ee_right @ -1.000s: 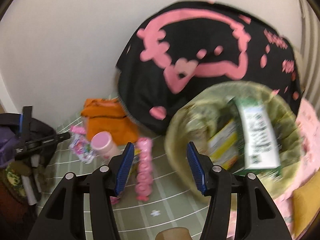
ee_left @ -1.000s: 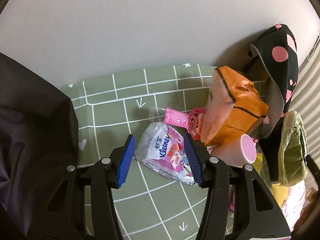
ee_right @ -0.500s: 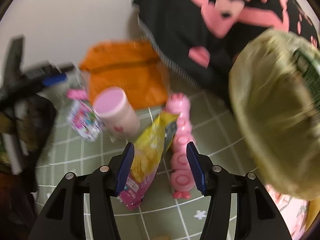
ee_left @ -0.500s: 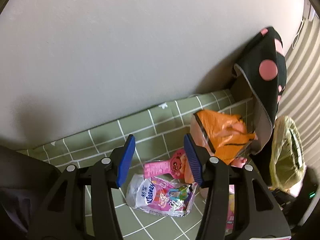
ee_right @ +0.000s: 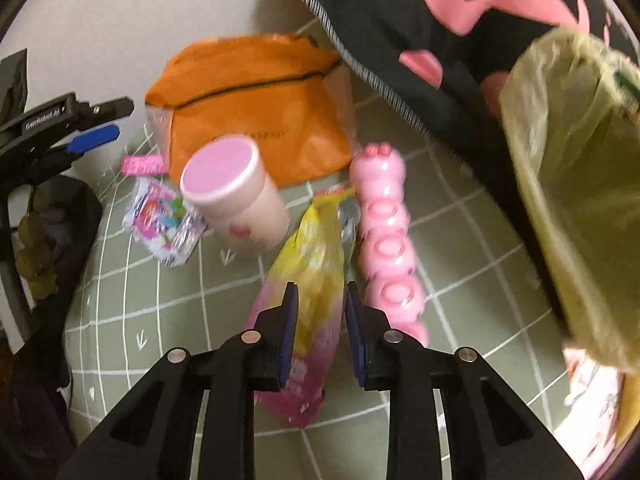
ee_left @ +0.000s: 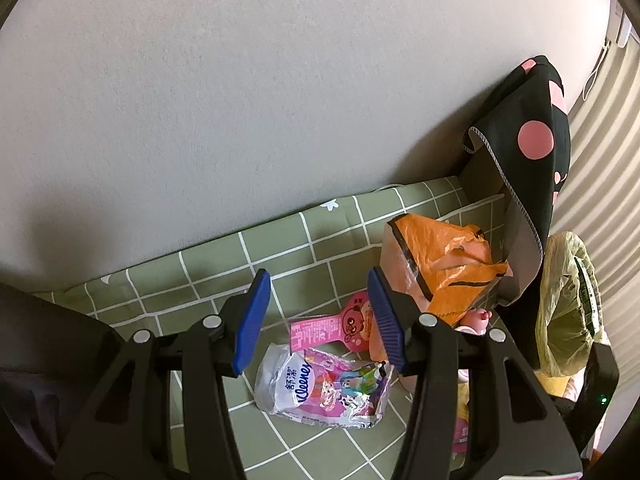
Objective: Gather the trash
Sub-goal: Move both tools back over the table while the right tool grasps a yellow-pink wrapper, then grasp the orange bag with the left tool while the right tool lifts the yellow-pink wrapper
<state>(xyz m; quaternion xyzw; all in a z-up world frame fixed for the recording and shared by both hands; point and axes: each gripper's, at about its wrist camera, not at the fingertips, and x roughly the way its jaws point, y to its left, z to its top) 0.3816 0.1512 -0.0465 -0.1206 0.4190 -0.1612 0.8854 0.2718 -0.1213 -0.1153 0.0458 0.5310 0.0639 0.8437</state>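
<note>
My right gripper (ee_right: 320,292) points down at the green checked mat (ee_right: 160,292). Its jaws are closing, and the pads press both sides of a yellow and pink snack wrapper (ee_right: 316,264). Right of it lies a pink bumpy plastic tube (ee_right: 386,240), and a pink cup (ee_right: 236,196) stands to the left. My left gripper (ee_left: 318,280) hangs open above the mat with nothing between its fingers. A Kleenex tissue packet (ee_left: 320,388) lies below it, next to a pink card (ee_left: 332,326). The yellow-green trash bag (ee_right: 580,184) gapes at the right.
An orange plastic bag (ee_left: 436,264) lies against the white wall. A black cloth with pink dots (ee_left: 532,140) leans in the corner over the trash bag (ee_left: 564,304). Dark fabric (ee_left: 40,360) borders the mat on the left. The left gripper (ee_right: 108,122) shows at the right wrist view's left edge.
My right gripper dropped from the trash bag onto the yellow and pink wrapper and its jaws narrowed around it. My left gripper lifted back off the tissue packet.
</note>
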